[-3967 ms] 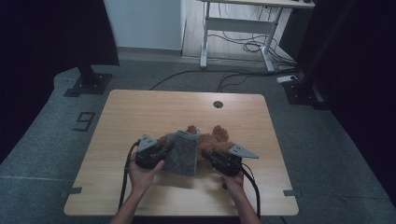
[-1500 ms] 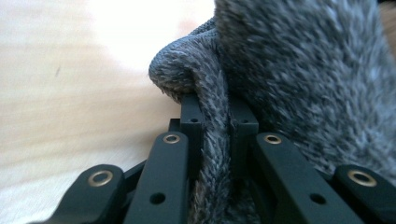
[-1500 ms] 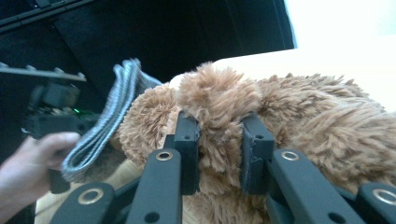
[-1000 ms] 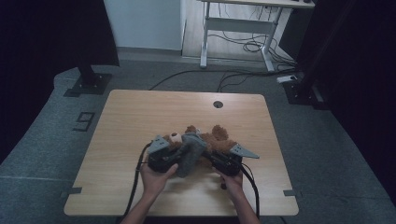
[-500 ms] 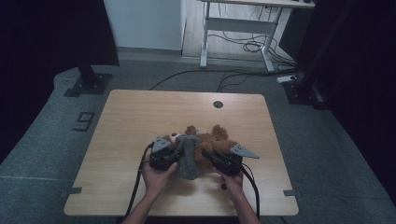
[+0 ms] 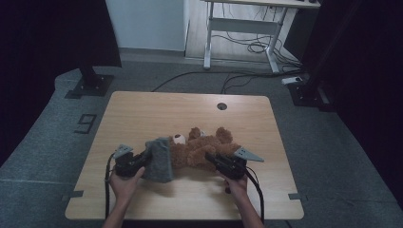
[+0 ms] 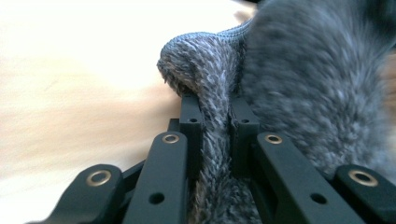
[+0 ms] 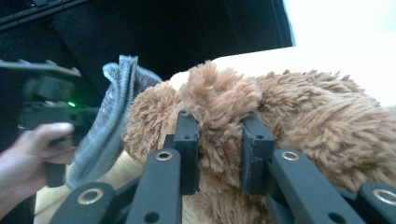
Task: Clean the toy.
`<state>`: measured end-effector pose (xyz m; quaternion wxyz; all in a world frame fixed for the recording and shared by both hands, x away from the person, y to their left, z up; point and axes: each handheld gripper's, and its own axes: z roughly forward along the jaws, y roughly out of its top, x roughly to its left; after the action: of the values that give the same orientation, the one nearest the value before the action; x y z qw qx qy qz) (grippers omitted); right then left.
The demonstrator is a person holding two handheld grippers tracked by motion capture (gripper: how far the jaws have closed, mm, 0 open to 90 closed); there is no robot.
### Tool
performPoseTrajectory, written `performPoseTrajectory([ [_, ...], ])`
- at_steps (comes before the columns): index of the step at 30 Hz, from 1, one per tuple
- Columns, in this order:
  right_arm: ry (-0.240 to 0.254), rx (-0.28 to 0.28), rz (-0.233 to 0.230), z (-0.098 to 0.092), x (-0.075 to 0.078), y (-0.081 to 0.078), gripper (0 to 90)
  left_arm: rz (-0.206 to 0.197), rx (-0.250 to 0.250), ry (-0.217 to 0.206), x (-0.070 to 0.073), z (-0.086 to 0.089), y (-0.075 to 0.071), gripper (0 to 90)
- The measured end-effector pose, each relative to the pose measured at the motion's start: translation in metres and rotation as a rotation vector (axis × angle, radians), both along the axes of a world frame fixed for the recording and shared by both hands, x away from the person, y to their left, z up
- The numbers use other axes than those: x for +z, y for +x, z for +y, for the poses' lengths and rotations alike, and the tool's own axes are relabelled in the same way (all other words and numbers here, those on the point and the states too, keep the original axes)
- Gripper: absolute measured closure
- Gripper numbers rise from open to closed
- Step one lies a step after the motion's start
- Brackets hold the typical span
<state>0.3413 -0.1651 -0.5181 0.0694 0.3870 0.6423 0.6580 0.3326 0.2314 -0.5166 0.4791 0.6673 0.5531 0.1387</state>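
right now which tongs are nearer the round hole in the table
Right. The right tongs, clamped on the teddy bear, sit closer below the hole; the left tongs, gripping the grey cloth, are farther off to its left.

We find bare worktop (image 6: 190, 111) open behind and to both sides — the brown teddy bear (image 6: 202, 148) and grey cloth (image 6: 159, 160) block the middle, between our two grippers.

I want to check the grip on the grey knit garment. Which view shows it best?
The left gripper view: the left claw pinches the grey garment. High view shows its shape; right gripper view, it hanging.
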Motion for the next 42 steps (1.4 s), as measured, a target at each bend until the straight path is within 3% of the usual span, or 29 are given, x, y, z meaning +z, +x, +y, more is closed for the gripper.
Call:
performPoseTrajectory([
  [2, 0.001, 0.003, 0.000, -0.001, 0.000, 0.001, 72.6, 0.029, 0.013, -0.020, -0.010, 0.009, 0.000, 78.8],
  [5, 0.002, 0.008, -0.004, -0.001, 0.000, 0.001, 72.3, 0.020, 0.005, -0.039, -0.011, 0.009, -0.005, 78.8],
  [8, 0.005, 0.004, -0.008, 0.001, 0.001, 0.000, 72.3, -0.026, -0.028, -0.045, 0.003, 0.001, -0.009, 78.8],
  [13, -0.006, 0.005, -0.017, 0.002, 0.003, -0.001, 71.4, -0.131, -0.093, -0.033, 0.042, -0.025, -0.013, 78.7],
  [18, -0.040, -0.005, -0.048, 0.006, 0.007, -0.003, 69.9, -0.173, -0.160, -0.012, 0.068, -0.058, -0.002, 78.6],
  [24, -0.037, 0.010, -0.057, 0.009, 0.009, -0.005, 66.1, -0.128, -0.171, 0.040, 0.059, -0.085, 0.017, 78.4],
  [28, -0.041, 0.013, -0.064, 0.004, 0.017, -0.009, 49.9, -0.127, -0.150, 0.060, 0.053, -0.086, 0.017, 78.7],
  [32, -0.031, -0.048, -0.074, -0.020, 0.031, -0.016, 37.8, -0.125, -0.151, 0.070, 0.052, -0.086, 0.016, 78.8],
  [35, -0.077, -0.144, -0.064, -0.045, 0.035, -0.020, 32.5, -0.127, -0.151, 0.070, 0.051, -0.086, 0.015, 78.8],
  [38, -0.116, -0.218, -0.035, -0.064, 0.028, -0.015, 28.6, -0.124, -0.152, 0.062, 0.050, -0.085, 0.015, 78.8],
  [42, -0.148, -0.267, 0.022, -0.076, 0.014, -0.006, 20.7, -0.119, -0.151, 0.051, 0.048, -0.083, 0.014, 78.9],
])
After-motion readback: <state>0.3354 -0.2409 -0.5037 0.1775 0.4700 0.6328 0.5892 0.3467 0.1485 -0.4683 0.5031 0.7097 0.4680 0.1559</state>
